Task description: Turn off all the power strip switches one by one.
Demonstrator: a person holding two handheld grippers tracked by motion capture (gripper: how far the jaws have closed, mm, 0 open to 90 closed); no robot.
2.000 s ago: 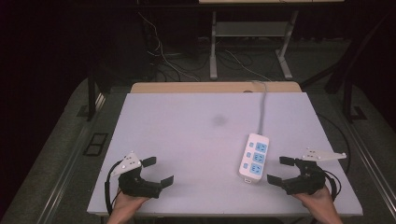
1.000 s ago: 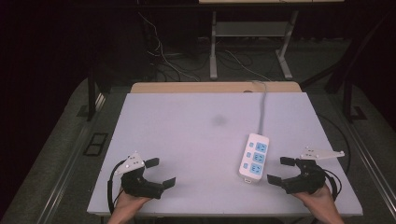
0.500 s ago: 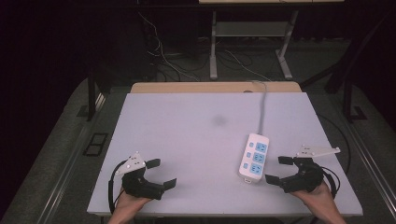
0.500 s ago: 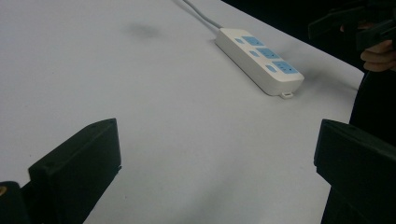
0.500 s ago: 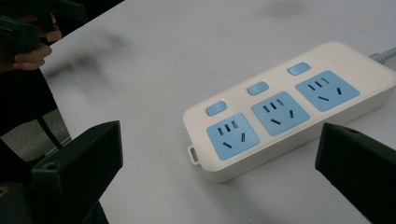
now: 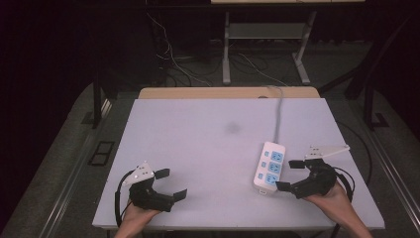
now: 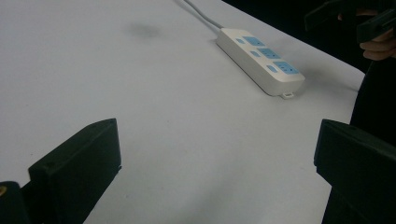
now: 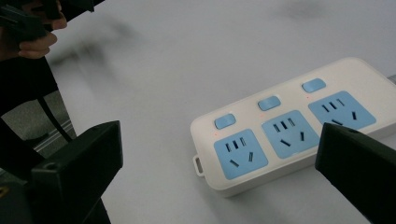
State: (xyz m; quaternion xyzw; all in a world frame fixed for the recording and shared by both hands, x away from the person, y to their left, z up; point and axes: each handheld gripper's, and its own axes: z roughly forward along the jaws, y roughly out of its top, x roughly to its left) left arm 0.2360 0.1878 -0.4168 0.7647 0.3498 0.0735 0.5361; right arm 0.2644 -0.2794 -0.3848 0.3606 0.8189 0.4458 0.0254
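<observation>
Here, smooth white rectangular power strip (image 6: 269, 167).

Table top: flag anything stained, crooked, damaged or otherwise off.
One thing stands out: a faint dark smudge on the white table, near its middle, left of the cord. The power strip lies at a slight angle to the table's edges but looks intact.
</observation>
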